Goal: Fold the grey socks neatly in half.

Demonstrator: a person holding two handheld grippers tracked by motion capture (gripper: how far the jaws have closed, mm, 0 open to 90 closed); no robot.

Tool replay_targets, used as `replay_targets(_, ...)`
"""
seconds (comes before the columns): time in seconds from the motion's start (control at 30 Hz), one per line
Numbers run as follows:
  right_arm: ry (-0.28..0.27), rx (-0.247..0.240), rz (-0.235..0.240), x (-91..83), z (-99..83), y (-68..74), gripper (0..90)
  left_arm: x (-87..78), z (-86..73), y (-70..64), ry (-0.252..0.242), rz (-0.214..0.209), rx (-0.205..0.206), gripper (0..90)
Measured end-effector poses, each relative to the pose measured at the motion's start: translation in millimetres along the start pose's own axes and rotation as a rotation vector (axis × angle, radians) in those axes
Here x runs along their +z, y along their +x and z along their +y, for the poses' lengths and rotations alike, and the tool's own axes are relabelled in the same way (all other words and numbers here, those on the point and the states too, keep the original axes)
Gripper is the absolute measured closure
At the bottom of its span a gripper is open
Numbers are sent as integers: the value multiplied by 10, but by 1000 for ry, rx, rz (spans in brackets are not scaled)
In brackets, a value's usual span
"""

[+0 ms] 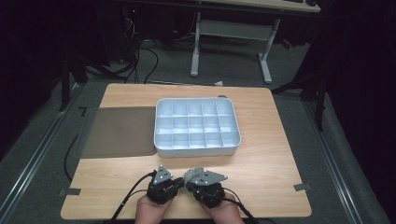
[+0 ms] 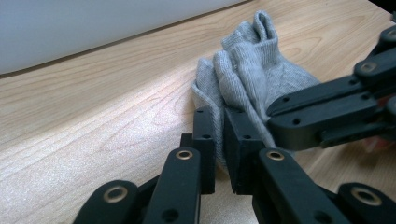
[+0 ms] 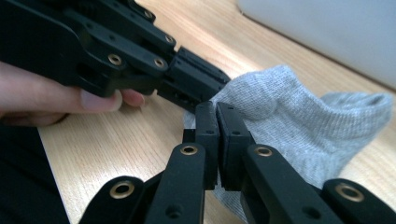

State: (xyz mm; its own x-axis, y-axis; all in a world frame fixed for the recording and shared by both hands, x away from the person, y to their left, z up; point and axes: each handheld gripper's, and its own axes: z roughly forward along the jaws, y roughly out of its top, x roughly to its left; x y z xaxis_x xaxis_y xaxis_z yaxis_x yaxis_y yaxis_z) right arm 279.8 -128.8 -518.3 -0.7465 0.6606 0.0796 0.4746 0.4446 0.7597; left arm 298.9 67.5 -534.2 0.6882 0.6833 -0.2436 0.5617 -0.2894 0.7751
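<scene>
A small grey sock point(image 1: 193, 173) lies bunched on the wooden table near its front edge, between my two grippers. The left gripper point(image 1: 182, 184) comes in from the left and the right gripper point(image 1: 189, 183) from the right, tips almost touching. In the left gripper view the left gripper point(image 2: 219, 116) is shut on a fold of the sock point(image 2: 254, 70), with the right gripper's fingers point(image 2: 317, 100) crossing from the right. In the right gripper view the right gripper point(image 3: 216, 112) is shut on the sock's point(image 3: 289, 112) near edge, with the left gripper's fingers point(image 3: 196, 77) just beyond.
A white tray point(image 1: 161, 150) divided into several empty compartments stands mid-table, beyond the grippers. A dark flat mat point(image 1: 119, 130) lies to its left. The person's hands hold both grippers at the front edge. A white desk frame point(image 1: 229, 32) and cables stand on the floor behind.
</scene>
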Motion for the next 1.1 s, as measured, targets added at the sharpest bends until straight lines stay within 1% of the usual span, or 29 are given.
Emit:
replay_targets(0.1,9,-3,4,39,-31,4,896,3,0,3,4,0,-3,828)
replay_targets(0.17,6,-6,5,57,-42,6,896,2,0,4,5,0,-4,825)
replay_targets(0.27,6,-7,7,66,-43,4,896,-4,6,27,6,-10,-18,804)
replay_targets(0.3,8,-10,9,65,-41,-1,895,-9,8,33,3,-13,-23,785)
replay_targets(0.37,9,-13,9,65,-40,-2,895,-26,10,44,-4,-22,-27,783)
replay_targets(0.5,12,-21,6,70,-40,6,895,-126,41,83,-50,-17,-33,756)
replay_targets(0.57,9,-31,4,78,-42,9,895,-184,63,100,-82,-7,-31,758)
replay_targets(0.6,10,-36,1,79,-41,9,895,-212,75,105,-90,-5,-31,769)
replay_targets(0.63,13,-36,1,78,-39,10,895,-231,86,100,-104,-4,-26,786)
replay_targets(0.73,11,-35,3,79,-42,9,895,-267,130,46,-130,-6,14,840)
replay_targets(0.83,13,-37,1,80,-42,12,895,-270,175,-28,-157,-2,56,860)
replay_targets(0.87,11,-39,0,82,-43,12,895,-262,186,-49,-162,-8,66,869)
replay_targets(1.0,8,-40,1,91,-46,16,895,-193,195,-98,-156,-33,80,899)
replay_targets(1.1,7,-42,1,91,-48,17,895,-118,206,-134,-147,-53,80,899)
